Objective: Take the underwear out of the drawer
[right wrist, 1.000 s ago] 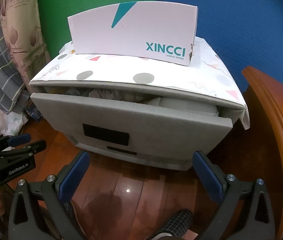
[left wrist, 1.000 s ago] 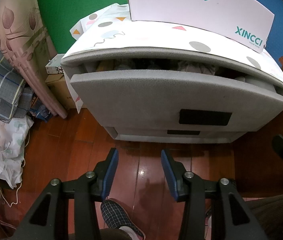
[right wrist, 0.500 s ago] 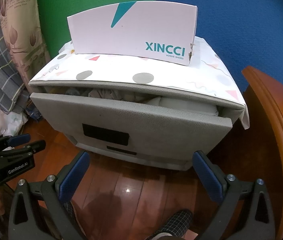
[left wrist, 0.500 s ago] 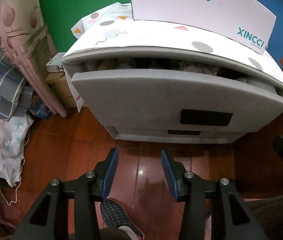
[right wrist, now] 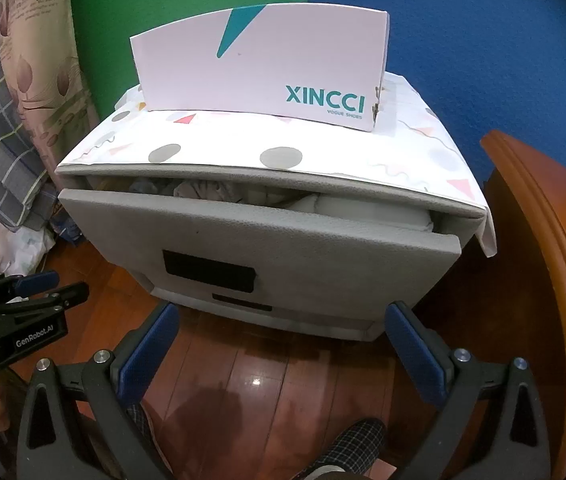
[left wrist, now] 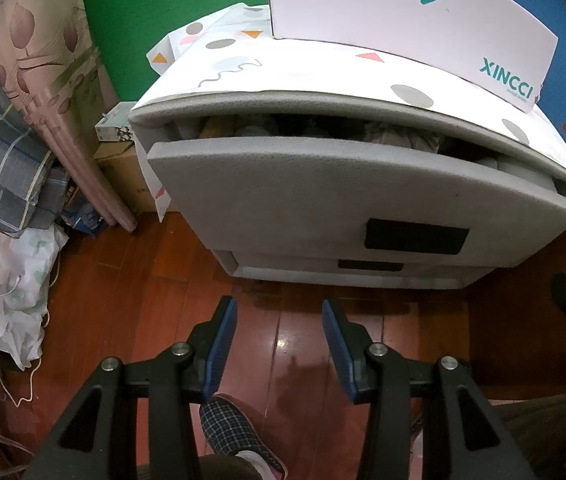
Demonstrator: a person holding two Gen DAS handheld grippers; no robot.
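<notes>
Right hand-held gripper (right wrist: 279,344) agape, left view crops shoebox (left wrist: 411,20)

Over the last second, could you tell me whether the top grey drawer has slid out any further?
No. The top grey drawer shows the same narrow gap under the patterned white top sheet, with clothes visible inside.

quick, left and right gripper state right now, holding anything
left gripper: open, nothing between its pads, short of the drawer.
right gripper: open wide, nothing held.
</notes>
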